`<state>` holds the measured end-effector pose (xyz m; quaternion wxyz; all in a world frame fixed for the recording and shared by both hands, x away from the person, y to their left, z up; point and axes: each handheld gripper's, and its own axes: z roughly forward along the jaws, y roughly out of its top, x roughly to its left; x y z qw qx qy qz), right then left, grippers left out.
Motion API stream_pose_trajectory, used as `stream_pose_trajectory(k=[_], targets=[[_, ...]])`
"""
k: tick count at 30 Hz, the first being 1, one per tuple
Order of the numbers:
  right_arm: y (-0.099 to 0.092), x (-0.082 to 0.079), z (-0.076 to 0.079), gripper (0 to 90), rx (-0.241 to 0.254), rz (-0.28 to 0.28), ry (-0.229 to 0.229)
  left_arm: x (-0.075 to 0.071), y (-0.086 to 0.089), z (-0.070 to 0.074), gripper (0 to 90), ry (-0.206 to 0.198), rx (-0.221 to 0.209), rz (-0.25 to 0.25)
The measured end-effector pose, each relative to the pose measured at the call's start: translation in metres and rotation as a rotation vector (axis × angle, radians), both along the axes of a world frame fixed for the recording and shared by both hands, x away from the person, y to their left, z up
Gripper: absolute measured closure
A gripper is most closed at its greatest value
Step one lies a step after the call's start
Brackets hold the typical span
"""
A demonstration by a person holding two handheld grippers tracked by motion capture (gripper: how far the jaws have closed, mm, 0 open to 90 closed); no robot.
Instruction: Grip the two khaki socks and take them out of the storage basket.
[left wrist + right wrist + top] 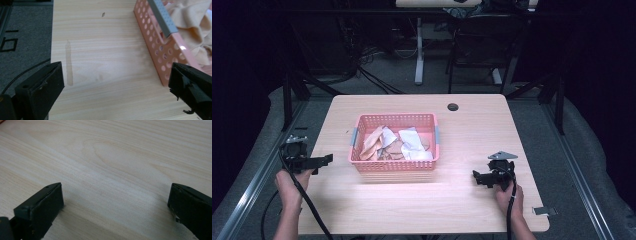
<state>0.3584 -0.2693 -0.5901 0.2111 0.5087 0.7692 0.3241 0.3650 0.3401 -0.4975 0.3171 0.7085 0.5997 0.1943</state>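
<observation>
A pink perforated basket (394, 165) stands at the middle of the wooden table (472, 135), holding several crumpled cloths (412, 145) in peach and white. In the left gripper view the basket's corner (162, 57) and a peach cloth (192, 22) lie to the right. My left gripper (323, 161) hovers at the table's left edge, open, nothing between its jaws (116, 90). My right gripper (478, 178) rests low over bare wood to the right of the basket, open and empty (116, 207).
A round cable hole (453, 107) sits in the table near its far edge. A faint streak (69, 65) marks the wood left of the basket. Grey floor (22, 30) lies beyond the left edge. Chair and desk legs (419, 55) stand behind the table.
</observation>
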Motion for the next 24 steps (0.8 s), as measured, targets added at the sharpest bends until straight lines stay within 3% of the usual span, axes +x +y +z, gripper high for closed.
stream_pose_trajectory(k=[7, 13, 17, 24], targets=[[0.000, 0.000, 0.000, 0.0, 0.001, 0.002, 0.000, 0.011, -0.011, 0.026, 0.4, 0.030, -0.011, -0.044], [0.000, 0.000, 0.000, 0.0, 0.000, 0.000, -0.001, 0.023, -0.029, 0.049, 0.4, 0.037, 0.018, -0.099], [0.000, 0.000, 0.000, 0.0, 0.000, 0.003, -0.002, 0.029, -0.038, 0.062, 0.3, 0.049, 0.018, -0.107], [0.000, 0.000, 0.000, 0.0, 0.000, 0.004, -0.003, 0.043, -0.064, 0.075, 0.1, 0.086, 0.060, -0.171]])
